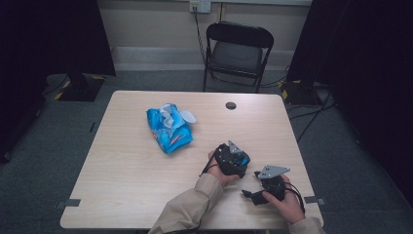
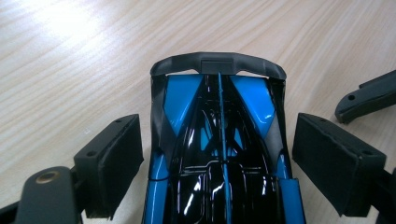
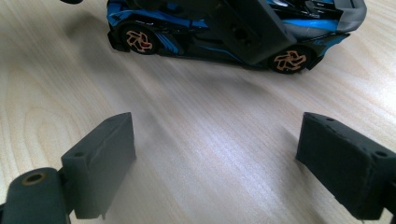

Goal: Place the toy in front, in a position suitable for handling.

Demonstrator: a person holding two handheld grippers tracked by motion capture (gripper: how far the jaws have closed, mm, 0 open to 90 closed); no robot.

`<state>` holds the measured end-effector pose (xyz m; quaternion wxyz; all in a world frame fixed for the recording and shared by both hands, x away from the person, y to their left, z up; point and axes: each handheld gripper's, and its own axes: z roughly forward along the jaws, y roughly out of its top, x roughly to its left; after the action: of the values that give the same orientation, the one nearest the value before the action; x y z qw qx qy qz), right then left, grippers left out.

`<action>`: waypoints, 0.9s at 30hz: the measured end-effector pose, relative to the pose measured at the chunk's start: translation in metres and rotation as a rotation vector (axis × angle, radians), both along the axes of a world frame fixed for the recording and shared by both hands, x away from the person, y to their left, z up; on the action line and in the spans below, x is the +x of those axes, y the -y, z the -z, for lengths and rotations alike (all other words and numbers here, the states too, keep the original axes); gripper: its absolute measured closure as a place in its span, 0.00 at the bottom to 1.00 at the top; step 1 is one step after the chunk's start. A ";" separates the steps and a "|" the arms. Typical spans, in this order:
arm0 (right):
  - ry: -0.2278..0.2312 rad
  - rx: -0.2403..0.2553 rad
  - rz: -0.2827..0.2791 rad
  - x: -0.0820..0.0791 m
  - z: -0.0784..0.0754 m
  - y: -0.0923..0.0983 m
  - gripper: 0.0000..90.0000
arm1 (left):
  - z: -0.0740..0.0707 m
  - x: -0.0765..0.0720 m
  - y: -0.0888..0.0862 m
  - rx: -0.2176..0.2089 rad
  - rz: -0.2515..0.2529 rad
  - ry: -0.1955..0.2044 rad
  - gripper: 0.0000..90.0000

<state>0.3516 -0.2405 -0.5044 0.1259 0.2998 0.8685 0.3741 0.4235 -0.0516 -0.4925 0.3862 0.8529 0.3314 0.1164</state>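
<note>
left gripper straddles the toy car with jaws wide, not yet clamped. right gripper wide, empty, just beside. grasp and lift outstanding.

Toy car blue and black, orange wheels; bag blue; table pale wood-grain.

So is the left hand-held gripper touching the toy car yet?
Apart. The left gripper view shows the left hand-held gripper straddling the toy car, with bare table visible between each pad and the car's sides.
</note>
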 end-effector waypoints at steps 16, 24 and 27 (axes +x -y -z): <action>0.001 0.000 0.000 0.000 0.000 0.000 0.12 | 0.004 0.003 0.009 0.018 -0.031 0.008 0.26; 0.000 0.000 0.000 0.000 0.000 0.000 0.12 | 0.006 0.004 0.012 0.031 -0.035 0.004 0.25; 0.001 0.001 0.000 0.000 0.000 0.000 0.12 | 0.005 0.004 0.013 0.044 -0.029 0.009 0.28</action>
<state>0.3516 -0.2404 -0.5045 0.1262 0.2996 0.8682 0.3749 0.4272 -0.0647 -0.4974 0.3669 0.8559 0.3392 0.1329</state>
